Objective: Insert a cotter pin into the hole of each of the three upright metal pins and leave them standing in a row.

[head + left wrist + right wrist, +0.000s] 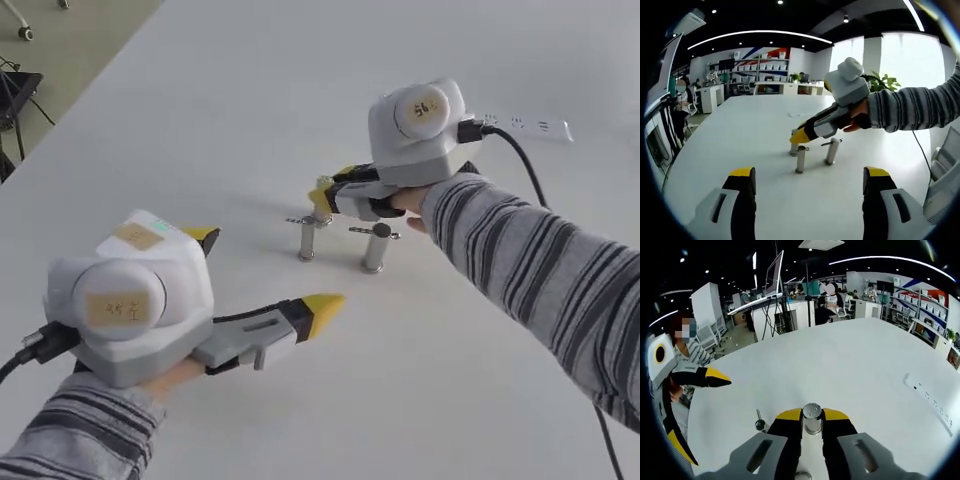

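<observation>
Three upright metal pins stand close together on the white table (200, 120). The front left pin (307, 240) and the front right pin (377, 248) each carry a cotter pin (372, 232) crosswise near the top. My right gripper (322, 198) is shut around the top of the rear pin (812, 419), whose round head shows between the yellow jaw tips. My left gripper (265, 270) hovers open and holds nothing, nearer me and left of the pins (801, 157). In the left gripper view, the right gripper (799, 136) reaches in from the right.
A white power strip (530, 125) lies at the far right of the table, and a black cable (525, 165) runs from the right gripper past the striped sleeve. Office desks, chairs and people are beyond the table's far edge (805, 322).
</observation>
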Demonstrator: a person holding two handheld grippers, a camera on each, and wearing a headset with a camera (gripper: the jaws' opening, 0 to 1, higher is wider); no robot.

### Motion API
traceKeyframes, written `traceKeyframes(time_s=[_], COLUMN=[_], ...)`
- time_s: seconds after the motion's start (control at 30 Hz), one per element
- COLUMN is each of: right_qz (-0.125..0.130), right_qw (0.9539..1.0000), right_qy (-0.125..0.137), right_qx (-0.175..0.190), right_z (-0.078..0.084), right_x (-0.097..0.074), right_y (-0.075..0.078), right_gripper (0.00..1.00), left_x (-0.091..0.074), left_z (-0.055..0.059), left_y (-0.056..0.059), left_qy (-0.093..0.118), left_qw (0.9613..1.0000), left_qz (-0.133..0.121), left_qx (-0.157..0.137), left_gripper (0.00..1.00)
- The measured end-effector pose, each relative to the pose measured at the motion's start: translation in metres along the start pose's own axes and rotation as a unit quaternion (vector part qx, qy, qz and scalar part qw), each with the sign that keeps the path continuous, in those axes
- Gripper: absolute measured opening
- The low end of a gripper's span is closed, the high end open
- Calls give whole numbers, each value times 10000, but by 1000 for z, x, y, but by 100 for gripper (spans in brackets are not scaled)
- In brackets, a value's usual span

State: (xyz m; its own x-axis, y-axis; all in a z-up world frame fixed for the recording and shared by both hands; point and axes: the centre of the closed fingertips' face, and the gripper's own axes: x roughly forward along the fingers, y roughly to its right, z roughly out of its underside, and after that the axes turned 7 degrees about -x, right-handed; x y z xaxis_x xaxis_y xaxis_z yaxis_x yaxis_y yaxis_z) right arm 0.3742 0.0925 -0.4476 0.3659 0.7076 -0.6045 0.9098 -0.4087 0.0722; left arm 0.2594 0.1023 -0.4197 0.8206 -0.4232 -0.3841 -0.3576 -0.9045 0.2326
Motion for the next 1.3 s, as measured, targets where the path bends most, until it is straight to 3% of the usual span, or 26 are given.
traceKeyframes(time_s=[0.3,0.53,0.97,1.3], right_qz=[64,332,962,1360], right_qw=[9995,9993,9947,9883], right_qy=[-42,-120,-277,-488], right_qx=[-297,-149,225,486], right_z=[1,8,30,52], right_x=[0,-9,-53,-93], right_y=[2,22,52,49], right_gripper=[8,8,8,8], left_x=[0,-2,-5,-7], left_z=[3,2,1,-1], left_y=[7,5,12,18], left_qy=[-60,-61,-78,-73], left_qw=[9999,9999,9997,9995], left_qz=[78,55,103,146], left_qx=[88,129,225,255], left_gripper=[87,87,87,87])
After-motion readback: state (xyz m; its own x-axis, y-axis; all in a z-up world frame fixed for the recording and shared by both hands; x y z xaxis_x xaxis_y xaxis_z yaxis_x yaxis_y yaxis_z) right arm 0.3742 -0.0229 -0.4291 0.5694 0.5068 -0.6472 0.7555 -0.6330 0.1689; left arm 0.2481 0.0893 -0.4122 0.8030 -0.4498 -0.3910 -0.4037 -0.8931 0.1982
